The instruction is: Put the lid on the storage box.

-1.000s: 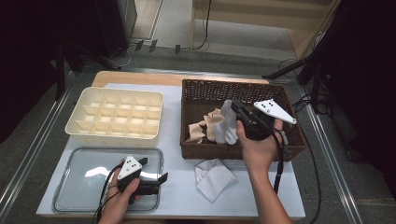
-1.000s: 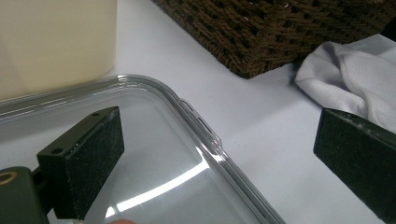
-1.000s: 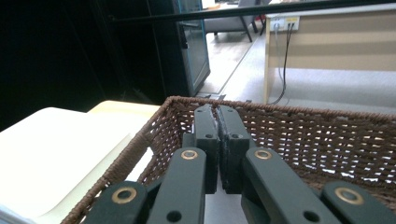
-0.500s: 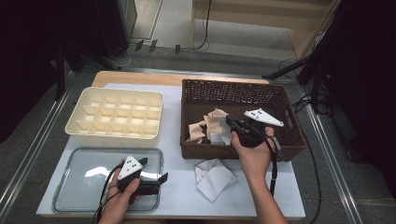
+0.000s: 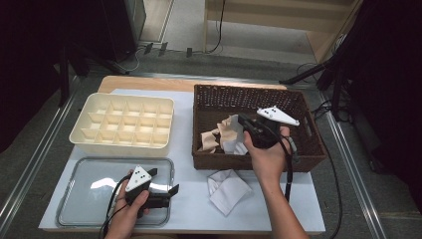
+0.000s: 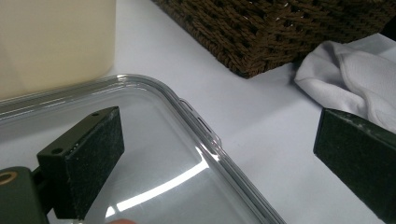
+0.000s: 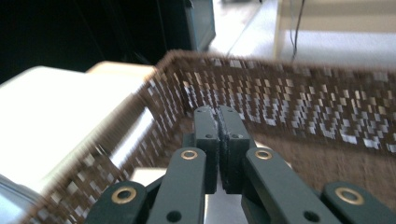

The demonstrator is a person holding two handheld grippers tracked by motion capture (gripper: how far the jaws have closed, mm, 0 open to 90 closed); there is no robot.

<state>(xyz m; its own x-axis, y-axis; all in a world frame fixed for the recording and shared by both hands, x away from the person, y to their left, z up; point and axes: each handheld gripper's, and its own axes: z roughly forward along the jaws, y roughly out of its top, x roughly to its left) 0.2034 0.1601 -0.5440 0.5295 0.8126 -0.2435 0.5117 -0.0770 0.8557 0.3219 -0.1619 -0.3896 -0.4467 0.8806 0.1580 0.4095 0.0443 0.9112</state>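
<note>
A dark wicker basket (image 5: 249, 90) at the table's right holds crumpled beige and white cloths (image 5: 222, 138) in its left half. My right gripper (image 5: 242, 120) is inside the basket, just right of the cloths and pointing left. Its jaws are shut, and in the right gripper view (image 7: 218, 114) the pads press together with nothing between them. Another white cloth (image 5: 226, 186) lies on the table in front of the basket. My left gripper (image 5: 164, 180) rests open over the right edge of a clear tray (image 5: 74, 199), jaws wide apart (image 6: 219, 140). The white cloth (image 6: 355, 70) lies beyond them.
A cream tray with several compartments (image 5: 82, 137) stands at the back left, its wall (image 6: 56, 42) close to the left gripper. The basket's corner (image 6: 280, 32) is just behind the loose cloth. A cable trails from each gripper toward the table's front edge.
My right gripper has sunk lower into the basket and come a little toward the front, staying shut. The white cloth beside it sits lower. The left gripper has not moved.
</note>
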